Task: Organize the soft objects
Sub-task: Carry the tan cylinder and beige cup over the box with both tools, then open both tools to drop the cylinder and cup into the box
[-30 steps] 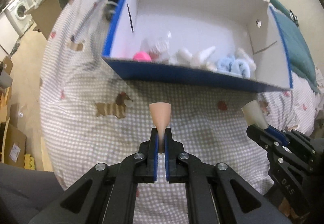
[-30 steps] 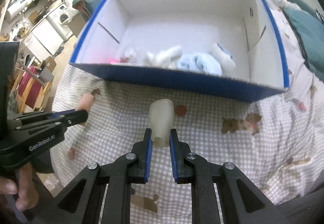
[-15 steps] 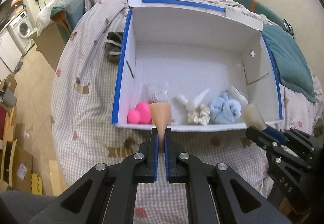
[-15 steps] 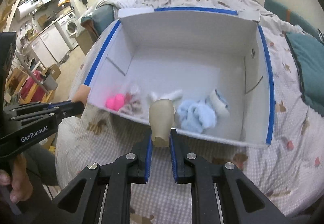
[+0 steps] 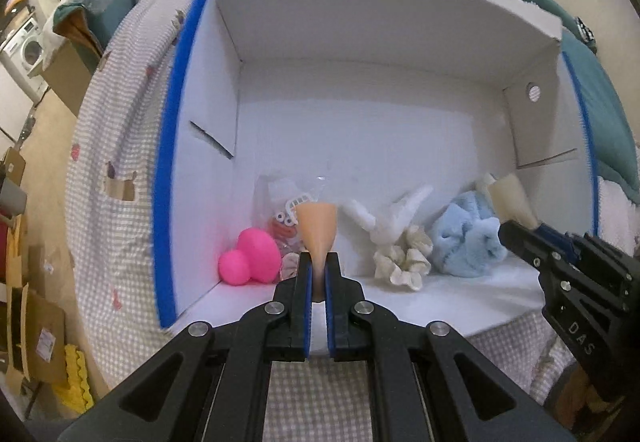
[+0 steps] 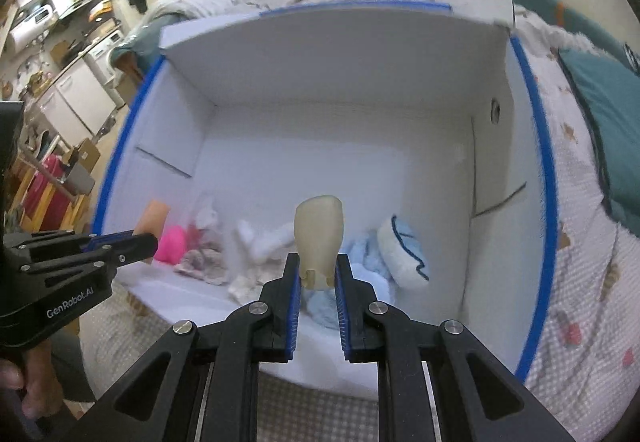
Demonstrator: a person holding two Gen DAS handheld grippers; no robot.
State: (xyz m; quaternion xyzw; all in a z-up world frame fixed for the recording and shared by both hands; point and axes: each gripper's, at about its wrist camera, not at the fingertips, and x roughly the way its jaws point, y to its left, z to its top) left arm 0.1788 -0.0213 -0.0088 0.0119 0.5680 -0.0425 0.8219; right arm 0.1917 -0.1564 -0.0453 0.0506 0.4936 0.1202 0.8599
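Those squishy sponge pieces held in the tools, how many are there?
2. A peach sponge in the left tool; a cream sponge in the right tool. Others may hide among the box items.

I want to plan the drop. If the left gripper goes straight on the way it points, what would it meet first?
Probably the clear bag of small items on the floor of the box, just beyond the peach sponge held by the left gripper. The pink toy lies slightly left of that line. Depth is uncertain.

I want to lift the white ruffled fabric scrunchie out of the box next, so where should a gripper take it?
Pinch the white ruffled fabric scrunchie across one side of its ruffled ring, coming down from above: it lies low on the white cardboard box floor, with neighbours close on either side.
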